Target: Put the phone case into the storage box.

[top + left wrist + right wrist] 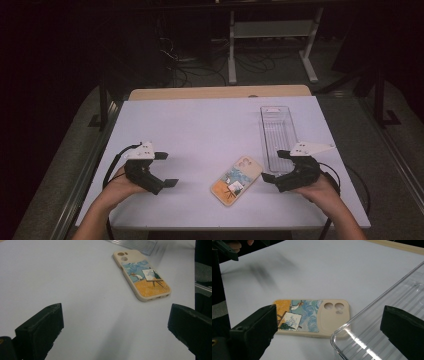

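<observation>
Both the left gripper (pixel 166 169) and the right gripper (pixel 276 165) stood with jaws apart, flanking the phone case (pixel 236 180) near the clear tray (pixel 278 131).

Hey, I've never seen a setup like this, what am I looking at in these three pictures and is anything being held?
There is no machine here: a person at a white table holds a two-jaw tool in each hand. The high view looks down from above; the left tool sits at its left, the right tool at its right. The other two pictures come from cameras riding on each tool, looking out between its own black jaws. On the table lie a phone case with a painted picture, back side up, and a clear plastic tray beside it. Both tools stand open, and nothing is held yet.
</observation>
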`<state>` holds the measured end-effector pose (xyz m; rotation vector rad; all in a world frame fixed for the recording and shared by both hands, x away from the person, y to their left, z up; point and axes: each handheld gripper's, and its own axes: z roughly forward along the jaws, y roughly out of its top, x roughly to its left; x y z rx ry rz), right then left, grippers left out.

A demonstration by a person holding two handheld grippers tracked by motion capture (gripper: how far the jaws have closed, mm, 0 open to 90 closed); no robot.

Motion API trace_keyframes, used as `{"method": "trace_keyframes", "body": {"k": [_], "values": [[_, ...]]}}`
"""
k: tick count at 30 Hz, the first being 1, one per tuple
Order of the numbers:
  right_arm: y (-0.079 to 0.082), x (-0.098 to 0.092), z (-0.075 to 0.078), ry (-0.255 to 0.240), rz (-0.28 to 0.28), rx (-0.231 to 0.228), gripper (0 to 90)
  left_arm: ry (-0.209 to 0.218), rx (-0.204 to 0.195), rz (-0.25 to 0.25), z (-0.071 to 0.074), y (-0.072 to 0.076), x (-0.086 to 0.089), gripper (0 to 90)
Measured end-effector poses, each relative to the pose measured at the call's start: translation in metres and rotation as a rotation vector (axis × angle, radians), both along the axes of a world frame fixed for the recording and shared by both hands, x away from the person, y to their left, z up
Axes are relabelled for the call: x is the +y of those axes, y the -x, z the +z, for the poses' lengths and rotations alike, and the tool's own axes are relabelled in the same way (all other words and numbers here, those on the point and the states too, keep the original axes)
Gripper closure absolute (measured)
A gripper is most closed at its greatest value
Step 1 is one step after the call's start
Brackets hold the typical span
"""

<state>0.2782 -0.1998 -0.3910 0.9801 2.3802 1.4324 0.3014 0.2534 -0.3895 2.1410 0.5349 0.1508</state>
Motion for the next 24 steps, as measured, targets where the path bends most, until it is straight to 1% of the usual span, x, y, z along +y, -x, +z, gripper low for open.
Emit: {"method": "trace_keyframes", "body": {"k": [4,8,11,13,19,20,22,24], "values": [[0.0,-0.001,0.0,-0.006,-0.002,-0.001,0.9,0.01,0.003,-0.001,0.0,0.0,0.0,0.0],[0.0,-0.001,0.001,-0.006,-0.002,0.0,0.9,0.007,0.002,-0.003,0.0,0.0,0.0,0.0],[0.0,0.0,0.0,0.001,0.002,0.003,0.9,0.009,0.006,-0.003,0.001,0.0,0.0,0.0],[0.0,0.001,0.0,0.006,0.004,0.001,0.9,0.0,0.003,-0.005,0.001,0.0,-0.001,0.0],[-0.001,0.001,0.0,0.015,-0.001,0.015,0.9,0.001,0.009,-0.004,0.002,0.0,-0.005,0.0],[-0.001,0.001,0.0,0.017,0.0,0.015,0.9,-0.002,0.003,-0.01,0.002,0.0,-0.006,0.0],[-0.001,0.002,0.0,0.025,0.003,0.021,0.9,-0.007,0.006,-0.019,0.003,-0.001,-0.009,0.0],[-0.001,0.002,0.0,0.026,0.002,0.027,0.9,0.001,0.014,-0.014,0.003,-0.001,-0.011,0.0]]}}
